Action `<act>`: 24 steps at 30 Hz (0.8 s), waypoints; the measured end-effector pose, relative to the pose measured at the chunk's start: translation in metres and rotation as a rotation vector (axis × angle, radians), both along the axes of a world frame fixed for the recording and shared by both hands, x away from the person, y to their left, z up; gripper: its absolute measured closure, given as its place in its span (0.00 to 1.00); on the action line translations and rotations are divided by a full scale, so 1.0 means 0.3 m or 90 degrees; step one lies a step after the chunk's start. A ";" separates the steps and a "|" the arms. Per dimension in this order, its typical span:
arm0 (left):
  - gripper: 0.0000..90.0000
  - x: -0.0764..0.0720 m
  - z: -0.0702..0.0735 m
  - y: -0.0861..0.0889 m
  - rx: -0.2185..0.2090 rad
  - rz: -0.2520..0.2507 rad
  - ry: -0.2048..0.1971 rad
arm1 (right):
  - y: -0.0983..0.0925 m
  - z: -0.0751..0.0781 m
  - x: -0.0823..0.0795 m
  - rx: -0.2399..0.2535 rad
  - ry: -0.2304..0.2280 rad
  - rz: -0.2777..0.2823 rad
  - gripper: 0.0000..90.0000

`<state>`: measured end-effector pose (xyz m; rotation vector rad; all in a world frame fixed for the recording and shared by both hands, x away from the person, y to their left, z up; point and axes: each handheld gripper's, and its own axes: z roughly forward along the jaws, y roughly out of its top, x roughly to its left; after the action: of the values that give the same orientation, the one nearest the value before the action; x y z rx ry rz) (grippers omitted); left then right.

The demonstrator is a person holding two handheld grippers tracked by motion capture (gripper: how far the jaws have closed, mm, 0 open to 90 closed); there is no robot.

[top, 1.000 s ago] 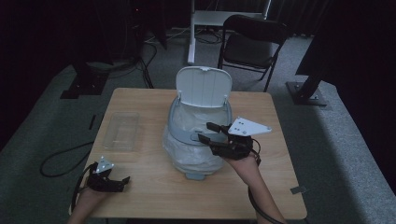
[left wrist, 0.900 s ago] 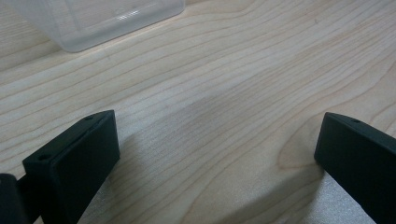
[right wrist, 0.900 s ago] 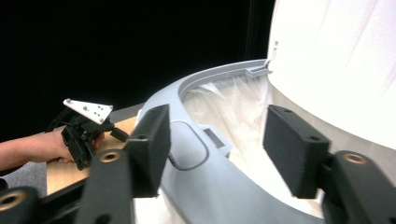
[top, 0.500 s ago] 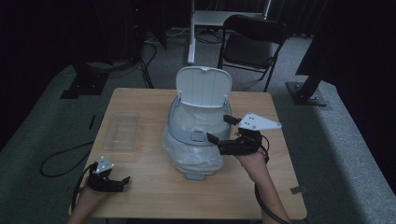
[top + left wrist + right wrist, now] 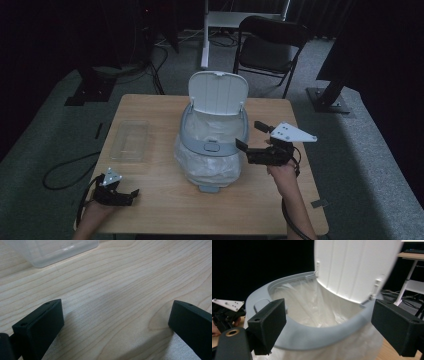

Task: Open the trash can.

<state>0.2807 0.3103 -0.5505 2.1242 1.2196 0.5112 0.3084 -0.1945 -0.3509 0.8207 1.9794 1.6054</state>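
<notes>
the left gripper (image 5: 131,193) rests on the near left of the desk (image 5: 160,200), jaws apart and empty over pale, fine-grained wood. the right gripper (image 5: 248,135) hovers just beside the bin's right rim; its jaws have just been opening and stand wide with nothing between them. the bin (image 5: 212,145) sits mid-desk: a smooth grey ring, thin crinkled translucent liner (image 5: 312,312), ribbed white lid (image 5: 218,93) upright at the back. likely step: withdrawing after a release; keep the jaws clear of the liner and rim. a clear rectangular plastic tray (image 5: 130,140) lies left of the bin.
</notes>
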 end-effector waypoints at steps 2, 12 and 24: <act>0.01 0.000 0.000 0.000 0.000 0.000 0.000 | -0.021 -0.005 0.001 0.001 0.005 -0.009 0.13; 0.01 0.000 0.000 0.000 0.000 0.000 0.000 | -0.117 -0.052 -0.008 0.002 0.013 -0.064 0.13; 0.01 0.000 0.000 0.000 0.000 0.000 -0.001 | -0.215 -0.161 -0.009 0.009 0.037 -0.100 0.13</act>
<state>0.2807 0.3102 -0.5506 2.1242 1.2191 0.5129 0.3055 -0.2589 -0.3991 1.0124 1.8934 1.5226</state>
